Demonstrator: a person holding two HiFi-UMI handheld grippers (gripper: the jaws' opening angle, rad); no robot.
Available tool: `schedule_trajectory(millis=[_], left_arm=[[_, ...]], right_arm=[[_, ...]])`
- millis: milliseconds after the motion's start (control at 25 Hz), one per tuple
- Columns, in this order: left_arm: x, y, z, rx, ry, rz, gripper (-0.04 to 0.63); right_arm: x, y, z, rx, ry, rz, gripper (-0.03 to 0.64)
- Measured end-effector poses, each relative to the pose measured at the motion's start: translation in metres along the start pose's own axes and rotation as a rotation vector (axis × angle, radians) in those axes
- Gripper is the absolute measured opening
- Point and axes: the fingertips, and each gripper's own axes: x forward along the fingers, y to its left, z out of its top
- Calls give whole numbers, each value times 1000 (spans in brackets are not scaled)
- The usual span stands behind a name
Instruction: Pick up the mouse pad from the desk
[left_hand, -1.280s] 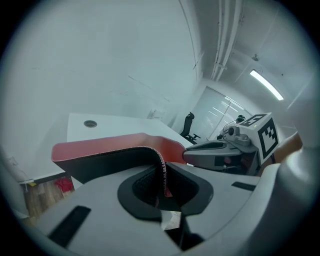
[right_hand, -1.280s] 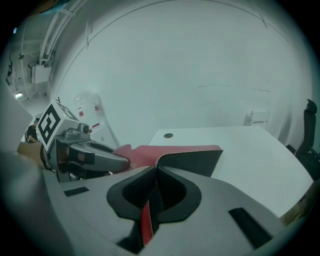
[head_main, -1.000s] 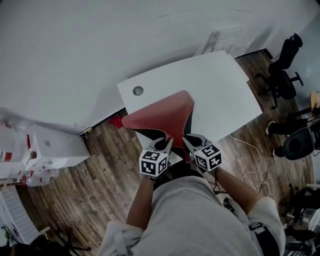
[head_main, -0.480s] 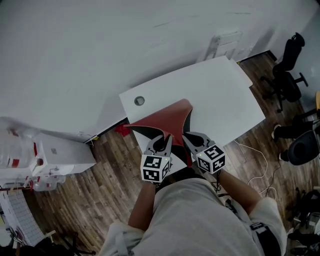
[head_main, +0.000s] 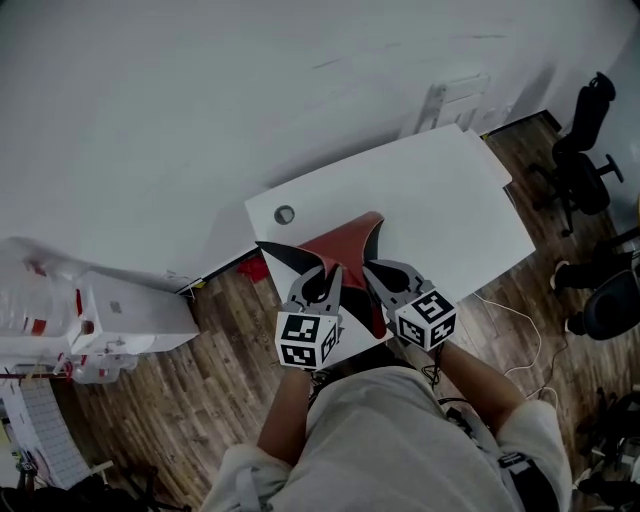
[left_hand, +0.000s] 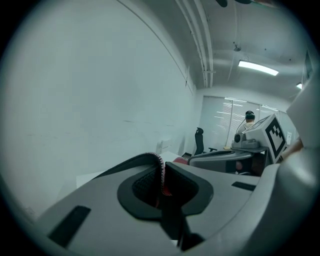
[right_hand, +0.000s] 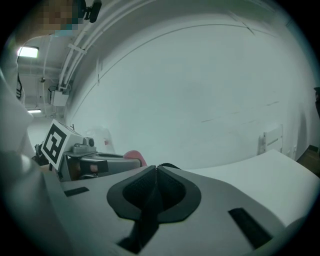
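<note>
**Two-handed lift: keep it level**

Raise both hands together at an even height. My judgement is that an uneven pull would buckle the sheet or tug it out of one grip.

Left gripper (head_main: 322, 287) and right gripper (head_main: 384, 281) are each clamped on the mouse pad's (head_main: 345, 245) near edge. The pad sags between them, red face up, above the desk (head_main: 450, 200).

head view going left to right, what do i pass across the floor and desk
white cabinet → left gripper → right gripper → black office chair; the mouse pad spans both grippers, so it is left out
</note>
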Motion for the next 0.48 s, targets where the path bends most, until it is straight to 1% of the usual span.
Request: schedule_trajectory(millis=[240, 360, 480], left_arm=[[2, 8, 36, 43, -55, 71, 37], [1, 9, 51, 39, -80, 97, 37], [1, 10, 69, 16, -111, 122, 35]], right_arm=[[1, -10, 31, -11, -59, 35, 46], [3, -11, 47, 1, -90, 68, 46], [5, -17, 59, 6, -111, 102, 46]])
